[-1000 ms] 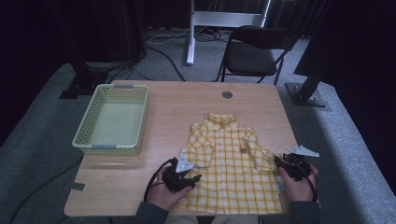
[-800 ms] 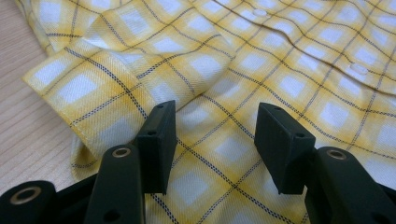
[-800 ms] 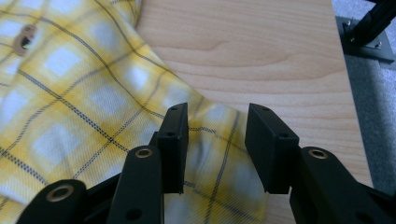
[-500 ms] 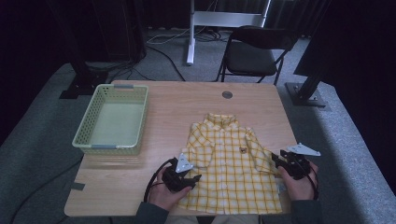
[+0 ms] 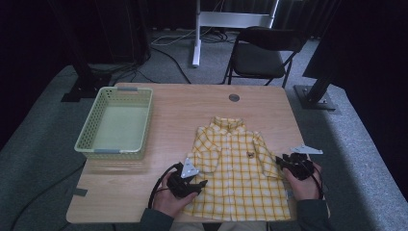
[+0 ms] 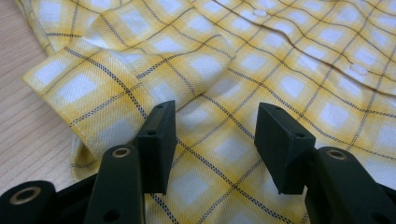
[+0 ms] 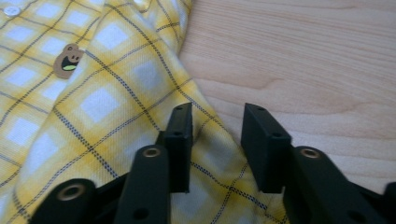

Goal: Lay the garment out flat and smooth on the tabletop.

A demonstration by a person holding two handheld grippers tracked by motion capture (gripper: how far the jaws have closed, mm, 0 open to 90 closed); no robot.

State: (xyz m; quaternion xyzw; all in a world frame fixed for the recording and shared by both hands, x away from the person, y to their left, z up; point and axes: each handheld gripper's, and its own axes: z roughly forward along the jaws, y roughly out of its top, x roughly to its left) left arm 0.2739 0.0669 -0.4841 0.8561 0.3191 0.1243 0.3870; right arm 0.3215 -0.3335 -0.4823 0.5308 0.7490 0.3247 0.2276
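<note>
The wooden table (image 5: 192,115) carries a green basket (image 5: 116,124); well to the right of the basket the yellow checked shirt (image 5: 235,173) lies flat, front up. It looks light, soft and limp, so it should sag unless pinched at its edges. The left gripper (image 5: 199,183) rests on the sleeve side farther right of the basket, jaws apart over cloth. The right gripper (image 5: 281,163), farthest away, has just been closing around the shirt's sleeve edge (image 7: 210,126), not yet pinching.

The small yellow-and-white checked short-sleeved cotton shirt (image 5: 236,171) lies flat and face up on my wooden counter (image 5: 183,110), buttoned, collar pointing away from me, sleeves spread, a little brown animal-face badge (image 7: 68,59) on its chest.
</note>
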